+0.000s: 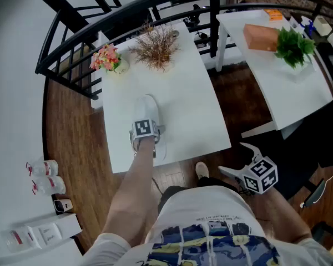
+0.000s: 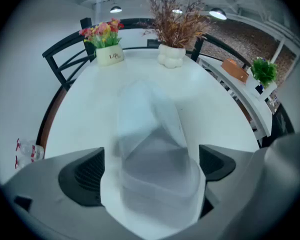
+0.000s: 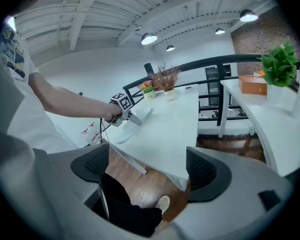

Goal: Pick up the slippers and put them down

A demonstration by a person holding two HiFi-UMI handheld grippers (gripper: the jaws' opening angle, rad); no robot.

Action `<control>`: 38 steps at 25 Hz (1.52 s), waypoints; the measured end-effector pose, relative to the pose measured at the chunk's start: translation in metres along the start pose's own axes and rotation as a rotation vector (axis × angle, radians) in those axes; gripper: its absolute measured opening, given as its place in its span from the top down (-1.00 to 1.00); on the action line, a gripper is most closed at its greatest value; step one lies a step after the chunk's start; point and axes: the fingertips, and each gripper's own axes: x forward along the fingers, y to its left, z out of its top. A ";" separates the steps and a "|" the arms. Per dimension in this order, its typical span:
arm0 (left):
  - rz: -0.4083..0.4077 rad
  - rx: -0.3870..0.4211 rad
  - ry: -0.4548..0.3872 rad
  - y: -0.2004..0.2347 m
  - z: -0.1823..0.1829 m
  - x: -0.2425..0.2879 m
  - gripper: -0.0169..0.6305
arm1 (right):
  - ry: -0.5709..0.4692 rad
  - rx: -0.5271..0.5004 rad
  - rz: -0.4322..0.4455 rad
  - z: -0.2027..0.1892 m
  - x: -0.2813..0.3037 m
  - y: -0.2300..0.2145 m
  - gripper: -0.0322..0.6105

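Lying flat on the white worktop [image 1: 194, 104], toward its 6 o'clock edge, a single white slipper [image 1: 150, 108] looks not yet lifted. The left gripper [image 2: 151, 166] points steeply down over it, fingers spread wide astride it, apparently not squeezing. The right gripper [image 3: 147, 171] hangs off the worktop at 4 o'clock, fingers wide and empty. I'd judge that lifting and setting down both remain.

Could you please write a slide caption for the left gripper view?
Left gripper, jaws wide, straddles a blurred white slipper on the white table.
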 end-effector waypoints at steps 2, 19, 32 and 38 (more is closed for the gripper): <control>-0.011 -0.023 0.029 -0.003 -0.005 0.011 -0.86 | 0.003 0.010 0.000 -0.004 -0.003 -0.006 -0.66; -0.097 -0.012 -0.095 0.009 -0.012 -0.054 -0.40 | 0.050 -0.090 0.166 0.008 0.041 0.022 -0.66; -0.074 -0.143 -0.231 0.175 -0.159 -0.169 -0.40 | 0.123 -0.339 0.342 0.010 0.125 0.207 -0.66; -0.025 -0.247 -0.245 0.298 -0.285 -0.219 -0.40 | 0.139 -0.411 0.396 -0.011 0.156 0.348 -0.66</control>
